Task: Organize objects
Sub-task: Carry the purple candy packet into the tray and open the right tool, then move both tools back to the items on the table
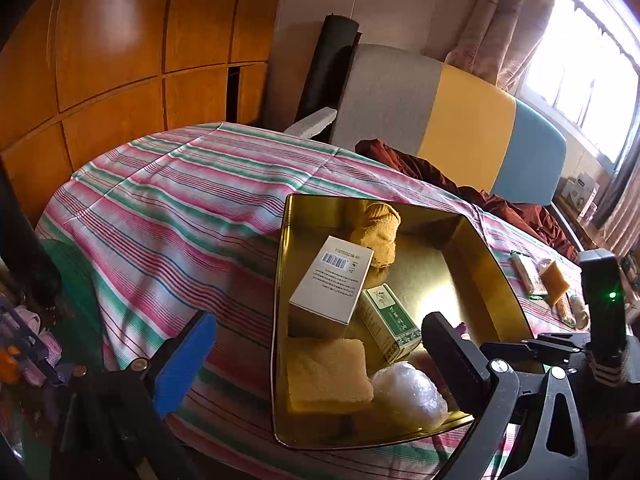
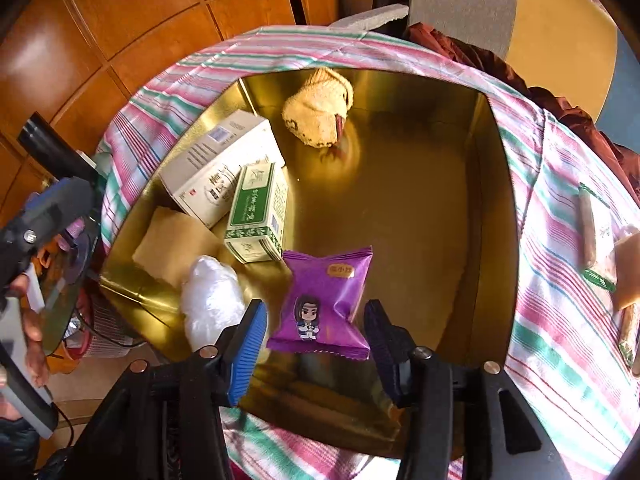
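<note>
A gold metal tin [image 1: 472, 264] sits on the striped cloth. Inside it lie a white box [image 1: 332, 280], a green box [image 1: 390, 324], a yellow sponge [image 1: 328, 376], a clear plastic bundle [image 1: 408, 396] and a rolled yellow cloth [image 1: 380, 232]. My left gripper [image 1: 320, 360] hangs wide open over the tin's near end, holding nothing. In the right wrist view a purple snack packet [image 2: 324, 300] sits between the fingers of my right gripper [image 2: 316, 340] above the tin's floor [image 2: 400, 200]. The pads [image 2: 250, 344] stand just off the packet's edges, so the gripper is open.
Wrapped snack bars [image 1: 526, 276] and a brown sponge [image 1: 556, 286] lie on the striped cloth [image 1: 180, 208] to the right of the tin. A rust-coloured garment [image 1: 432, 172] is bunched in front of a grey, yellow and blue chair back [image 1: 472, 116]. Wooden cabinets [image 1: 120, 60] stand behind.
</note>
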`<action>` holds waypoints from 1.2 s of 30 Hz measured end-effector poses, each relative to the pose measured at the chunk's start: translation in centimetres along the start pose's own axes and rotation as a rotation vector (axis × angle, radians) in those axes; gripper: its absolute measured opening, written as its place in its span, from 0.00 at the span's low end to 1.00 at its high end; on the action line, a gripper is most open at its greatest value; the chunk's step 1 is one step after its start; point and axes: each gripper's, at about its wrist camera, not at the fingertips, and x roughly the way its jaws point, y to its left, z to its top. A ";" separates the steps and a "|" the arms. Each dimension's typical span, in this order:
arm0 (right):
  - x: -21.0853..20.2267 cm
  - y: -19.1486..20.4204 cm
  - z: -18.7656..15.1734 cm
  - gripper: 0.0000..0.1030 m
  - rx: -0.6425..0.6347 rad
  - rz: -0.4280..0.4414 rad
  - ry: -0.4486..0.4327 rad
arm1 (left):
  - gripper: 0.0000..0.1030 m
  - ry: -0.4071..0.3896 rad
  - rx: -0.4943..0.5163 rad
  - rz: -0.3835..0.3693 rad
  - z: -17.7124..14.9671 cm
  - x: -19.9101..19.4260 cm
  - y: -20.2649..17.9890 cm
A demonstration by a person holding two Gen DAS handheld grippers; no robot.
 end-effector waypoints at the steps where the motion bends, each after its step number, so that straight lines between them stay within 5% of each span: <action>1: -0.3 0.0 -0.1 0.50 0.001 0.000 -0.007 | 1.00 -0.001 0.006 0.003 -0.1 0.0 -0.2; 7: -3.7 -0.9 -1.6 0.55 0.029 -0.024 -0.071 | 1.00 -0.030 0.037 0.014 -0.1 -0.4 -1.4; 9: -5.0 -1.7 -2.1 0.72 0.053 -0.033 -0.098 | 1.00 -0.030 0.051 0.007 -0.1 -0.4 -1.9; 16: -8.9 -6.4 -3.7 0.72 0.175 -0.083 -0.170 | 1.00 -0.016 0.112 -0.053 -0.2 -0.3 -4.5; 36: -15.2 -27.3 -12.7 0.72 0.694 -0.294 -0.158 | 1.00 0.001 0.345 -0.214 -0.1 0.1 -15.5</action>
